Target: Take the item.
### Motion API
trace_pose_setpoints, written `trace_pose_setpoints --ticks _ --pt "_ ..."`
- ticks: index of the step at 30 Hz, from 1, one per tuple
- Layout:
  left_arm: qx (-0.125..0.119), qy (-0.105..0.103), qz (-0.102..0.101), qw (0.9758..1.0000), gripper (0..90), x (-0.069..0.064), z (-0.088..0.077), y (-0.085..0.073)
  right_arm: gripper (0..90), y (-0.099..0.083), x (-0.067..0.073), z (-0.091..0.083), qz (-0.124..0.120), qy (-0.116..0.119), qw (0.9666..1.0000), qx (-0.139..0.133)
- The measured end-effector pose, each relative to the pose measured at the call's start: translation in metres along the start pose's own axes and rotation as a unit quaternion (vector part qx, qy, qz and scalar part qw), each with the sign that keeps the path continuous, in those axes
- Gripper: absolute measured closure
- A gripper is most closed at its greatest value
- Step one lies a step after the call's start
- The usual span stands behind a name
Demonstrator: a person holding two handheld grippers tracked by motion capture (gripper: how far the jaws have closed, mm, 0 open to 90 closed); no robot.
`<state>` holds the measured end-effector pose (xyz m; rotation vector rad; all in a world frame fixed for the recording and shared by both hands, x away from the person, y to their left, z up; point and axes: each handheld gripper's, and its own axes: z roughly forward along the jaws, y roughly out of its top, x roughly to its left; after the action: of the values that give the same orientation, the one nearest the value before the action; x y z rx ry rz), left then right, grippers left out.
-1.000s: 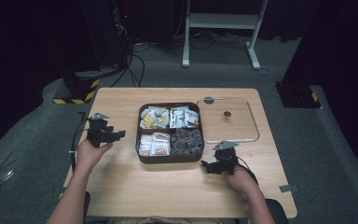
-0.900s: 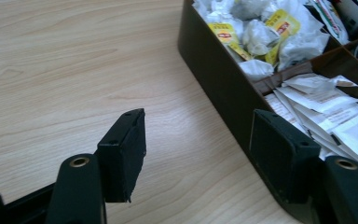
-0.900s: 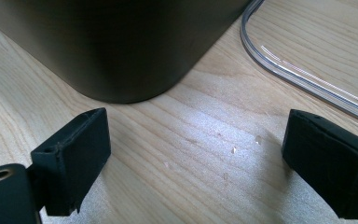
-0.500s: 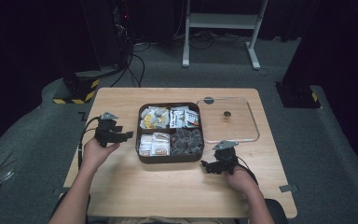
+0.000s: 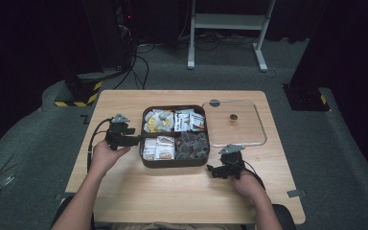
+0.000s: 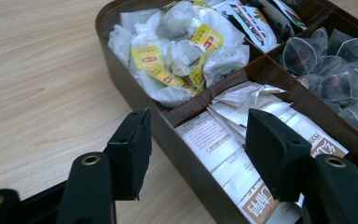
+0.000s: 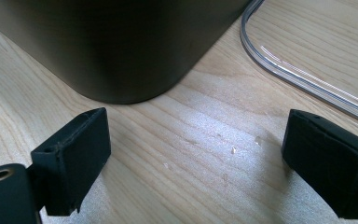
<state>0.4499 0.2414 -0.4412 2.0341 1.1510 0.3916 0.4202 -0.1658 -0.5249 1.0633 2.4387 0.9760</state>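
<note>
Your brown box [image 5: 175,135] sits in the middle of the counter [image 5: 124,189], and its clear lid [image 5: 235,122] is already off, lying flat just beside the box on its far right side. So the opening is done; nothing has been taken out yet, as far as the compartments show. The yellow-tagged tea bags [image 6: 179,51], the white sachets [image 6: 223,149] and the mesh pyramid bags [image 6: 335,60] all lie in their sections, so the picking is still ahead of you.

Your left tool [image 5: 133,140] is at the box's left wall, level with the near-left compartment. Its jaws stand about half open and have just been closing a little. One jaw hangs outside the wall, the other over the sachets, with the box wall between them; the pads press on nothing, and you hold nothing.

Your right tool [image 5: 214,170] rests low near the box's near-right corner, jaws spread wide over bare counter, holding nothing, with the lid's edge [image 7: 307,79] just beyond.
</note>
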Motion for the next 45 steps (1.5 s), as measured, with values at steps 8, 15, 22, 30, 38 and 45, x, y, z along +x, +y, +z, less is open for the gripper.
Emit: trace_pose_setpoints --ticks 8,15,22,30,38,45 --pt "0.004 -0.014 0.023 0.9996 43.5 -0.009 0.011 0.005 7.8 0.0 0.0 0.0 0.0 0.0 1.0 -0.001" --pt "0.012 -0.016 0.043 0.9989 47.8 -0.013 0.022 0.009 7.8 0.0 0.0 0.0 0.0 0.0 1.0 -0.001" --pt "0.008 -0.03 0.059 0.9978 50.1 -0.02 0.033 0.013 7.8 0.0 0.0 0.0 0.001 0.0 1.0 0.0" --pt "0.026 -0.073 0.049 0.9958 56.1 -0.023 0.05 0.016 7.8 0.0 0.001 -0.001 0.006 -0.005 1.0 0.001" --pt "0.047 -0.07 0.066 0.9942 60.7 -0.027 0.066 0.017 7.9 -0.002 0.003 -0.002 0.012 -0.011 0.9999 0.0" --pt "0.049 -0.063 0.092 0.9925 75.9 -0.025 0.072 0.017 7.9 -0.003 0.004 -0.003 0.012 -0.012 0.9999 0.0"
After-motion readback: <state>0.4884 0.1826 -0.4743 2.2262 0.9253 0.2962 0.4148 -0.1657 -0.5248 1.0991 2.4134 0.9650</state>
